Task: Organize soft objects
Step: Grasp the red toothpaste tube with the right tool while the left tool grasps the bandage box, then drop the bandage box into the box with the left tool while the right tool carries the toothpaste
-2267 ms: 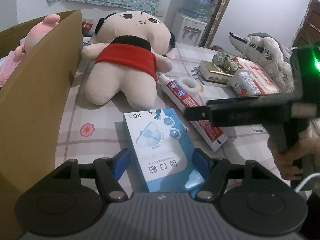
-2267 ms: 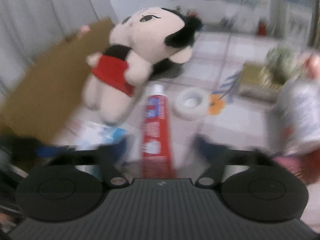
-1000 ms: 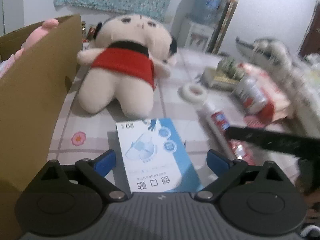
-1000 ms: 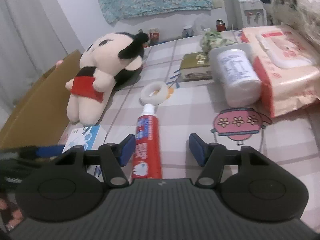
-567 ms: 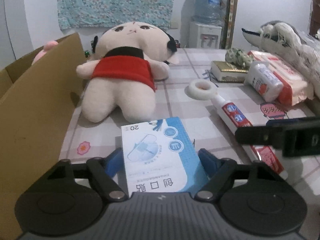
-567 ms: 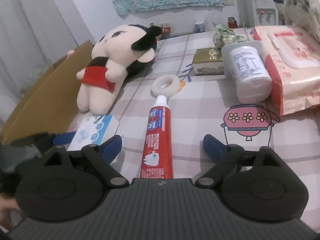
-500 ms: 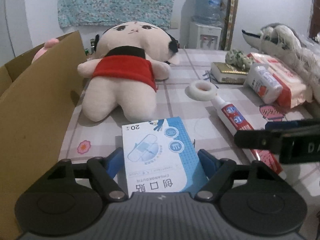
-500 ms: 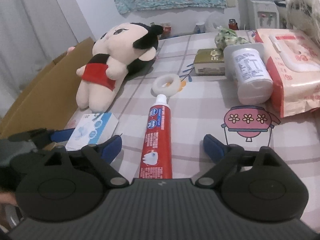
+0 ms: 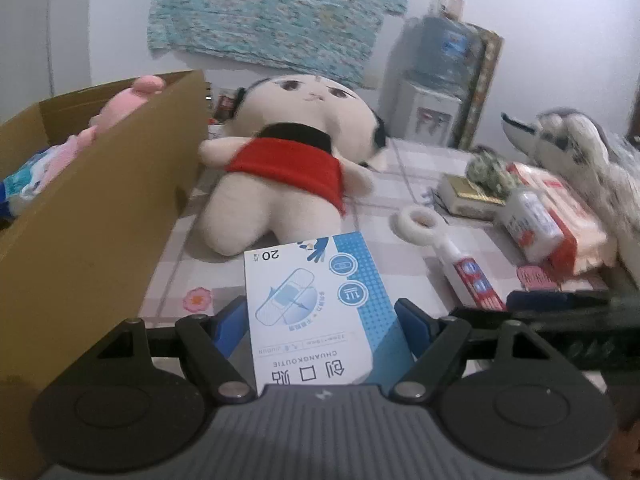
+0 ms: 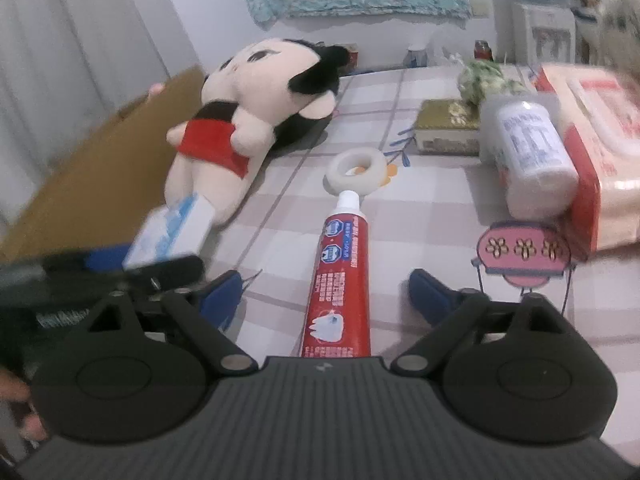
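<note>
Bandage box (image 9: 320, 304) has lifted, lengthwise in left tongs (image 9: 322, 320).

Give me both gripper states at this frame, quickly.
Left gripper: shut on the bandage box, lifted off the table.
Right gripper: open, straddling the toothpaste tube, not gripping it.

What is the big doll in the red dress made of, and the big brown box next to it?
The doll looks like soft plush fabric: fuzzy, matte, with rounded stuffed limbs. The brown box looks like plain cardboard: dull tan, with thin, stiff, flat walls.
</note>
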The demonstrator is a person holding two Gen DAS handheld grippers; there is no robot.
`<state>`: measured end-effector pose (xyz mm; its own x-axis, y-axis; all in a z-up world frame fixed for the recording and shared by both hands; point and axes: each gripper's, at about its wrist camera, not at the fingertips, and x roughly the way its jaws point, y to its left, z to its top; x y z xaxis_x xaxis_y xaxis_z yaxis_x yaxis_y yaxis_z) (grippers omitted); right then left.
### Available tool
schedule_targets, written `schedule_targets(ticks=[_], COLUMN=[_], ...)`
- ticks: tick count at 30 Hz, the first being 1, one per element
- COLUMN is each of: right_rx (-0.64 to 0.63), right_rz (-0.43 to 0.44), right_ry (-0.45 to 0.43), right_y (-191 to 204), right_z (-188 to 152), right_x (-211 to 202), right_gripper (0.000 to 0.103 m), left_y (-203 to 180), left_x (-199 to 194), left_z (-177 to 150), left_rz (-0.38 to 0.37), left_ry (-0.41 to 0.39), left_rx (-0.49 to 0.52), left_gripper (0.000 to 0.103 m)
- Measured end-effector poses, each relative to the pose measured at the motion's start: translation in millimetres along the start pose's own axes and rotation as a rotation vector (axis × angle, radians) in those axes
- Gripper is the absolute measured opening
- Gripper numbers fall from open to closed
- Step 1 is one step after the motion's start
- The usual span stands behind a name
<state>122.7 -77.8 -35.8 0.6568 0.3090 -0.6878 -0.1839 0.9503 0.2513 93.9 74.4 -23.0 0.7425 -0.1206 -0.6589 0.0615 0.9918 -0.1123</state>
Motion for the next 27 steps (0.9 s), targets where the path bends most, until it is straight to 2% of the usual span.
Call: schedule_targets(ticks=[1, 2, 3, 5, 8, 12, 15, 19, 23, 25, 27], right_rx=[-0.023, -0.022, 0.015, 0.066, 0.077, 0.173, 0.194, 0.229, 0.213, 0.204, 0.191], right_rz=[-0.026, -0.043, -0.019, 0.002, -0.05, -0.019, -0.013, 0.12, 0.19, 0.232, 0.289], right_ry=[-0.001, 0.003, 0.004, -0.002, -0.028, -0.079, -0.117, -0.14, -0.173, -0.186, -0.196], right_y=[3.7, 4.2, 0.3, -4.7, -6.6, -23.3, -26.0, -24.2, -1.2, 11.5, 26.9], right_z=[-0.4, -0.5, -0.3, -2.2, -7.5, -11.6, -14.9, -16.2, -3.1, 6.3, 18.4], right_x=[-0.3, -0.9, -2.1, -5.7, -12.9, -33.9, -53.7, -75.6, -93.6, -99.0, -102.6], right_gripper=[0.032, 0.03, 0.028, 0.027, 0.027, 0.027, 0.027, 0.027, 0.027, 0.028, 0.028], left_y=[2.7, 5.3, 7.7, 8.2, 1.1, -13.7, -13.2, 2.9, 35.1, 59.3, 82.1], left_x=[-0.4, -0.9, -1.6, -4.8, -15.7, -38.0, -61.6, -105.6, -150.2, -169.0, -181.6], left_z=[0.8, 1.1, 1.1, 0.9, -1.3, -1.4, 7.7, 27.8, 55.4, 71.1, 85.3], left_rz=[-0.008, -0.015, -0.018, -0.018, -0.014, 0.026, 0.005, -0.025, -0.029, -0.013, 0.038], left_ry=[-0.001, 0.0, -0.002, -0.013, -0.062, -0.161, -0.194, -0.244, -0.282, -0.283, -0.278], left_rx=[-0.014, -0.031, -0.046, -0.041, 0.003, 0.111, 0.12, 0.097, 0.062, 0.037, 0.039], left_gripper=[0.079, 0.079, 0.079, 0.079, 0.079, 0.079, 0.079, 0.079, 0.079, 0.079, 0.079])
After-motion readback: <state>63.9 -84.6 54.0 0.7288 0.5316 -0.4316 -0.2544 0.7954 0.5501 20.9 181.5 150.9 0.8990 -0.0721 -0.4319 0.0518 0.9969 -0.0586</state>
